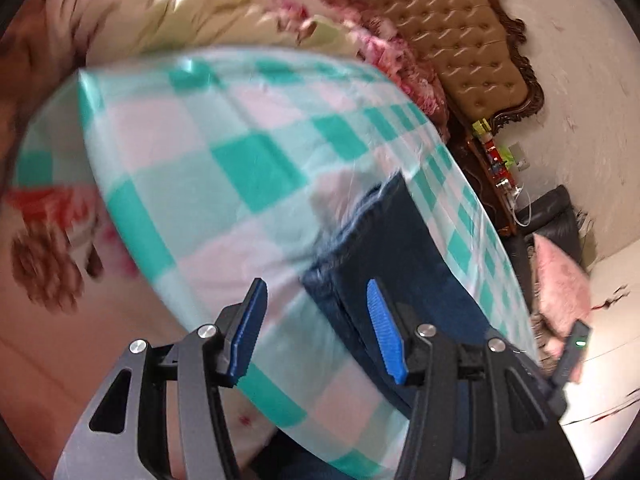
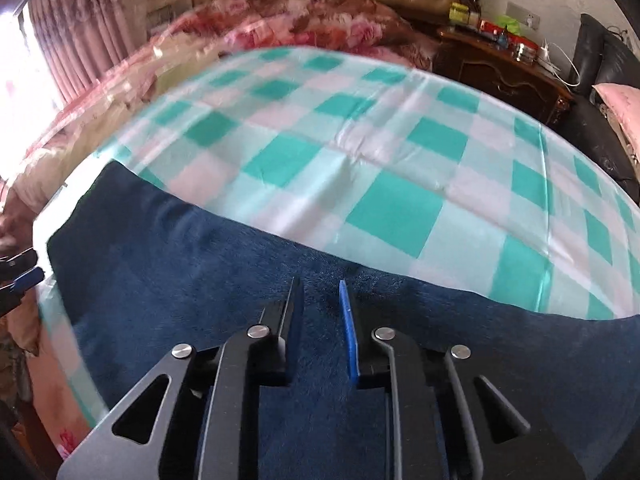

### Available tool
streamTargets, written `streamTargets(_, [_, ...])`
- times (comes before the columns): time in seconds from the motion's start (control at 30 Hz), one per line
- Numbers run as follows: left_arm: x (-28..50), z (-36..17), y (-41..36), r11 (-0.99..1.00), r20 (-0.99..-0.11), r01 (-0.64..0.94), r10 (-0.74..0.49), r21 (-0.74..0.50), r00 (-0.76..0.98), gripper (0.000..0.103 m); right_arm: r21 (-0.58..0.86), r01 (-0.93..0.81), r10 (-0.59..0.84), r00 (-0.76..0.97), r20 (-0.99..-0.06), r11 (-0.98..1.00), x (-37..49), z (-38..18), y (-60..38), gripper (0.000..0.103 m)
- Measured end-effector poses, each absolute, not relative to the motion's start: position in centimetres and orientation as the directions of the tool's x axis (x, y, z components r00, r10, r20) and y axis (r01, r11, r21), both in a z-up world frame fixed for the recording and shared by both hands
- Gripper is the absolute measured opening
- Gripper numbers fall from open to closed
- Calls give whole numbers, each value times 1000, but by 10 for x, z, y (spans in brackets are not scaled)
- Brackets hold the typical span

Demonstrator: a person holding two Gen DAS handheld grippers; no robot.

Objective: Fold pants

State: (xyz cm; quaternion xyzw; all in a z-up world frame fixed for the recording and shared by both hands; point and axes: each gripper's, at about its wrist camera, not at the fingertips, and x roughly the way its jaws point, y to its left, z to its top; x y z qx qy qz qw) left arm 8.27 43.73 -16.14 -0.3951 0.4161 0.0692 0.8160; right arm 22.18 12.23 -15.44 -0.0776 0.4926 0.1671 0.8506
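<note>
Right tongs over navy pants; no legible writing.

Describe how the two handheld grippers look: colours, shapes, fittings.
Both match. The left gripper and the right gripper each have two flat fingers with ribbed blue pads, black and grey linkage arms with triangular cut-outs, and round silver pivot bolts. No cables, sleeves or hands show.
</note>
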Motion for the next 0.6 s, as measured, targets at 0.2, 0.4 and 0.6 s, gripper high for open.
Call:
streamTargets(0.2, [98, -166, 420, 681, -737, -431, -240, -592, 632, 52, -25, -377, 175, 488, -855, 926, 217, -160, 125, 13])
streamTargets(0.4, [107, -166, 419, 702, -748, -429, -223, -568, 626, 43, -16, -375, 183, 490, -852, 927, 218, -160, 122, 13])
streamTargets(0.6, [100, -163, 421, 716, -728, -404, -212, -569, 651, 17, 26, -374, 208, 455, -866, 927, 222, -158, 119, 19])
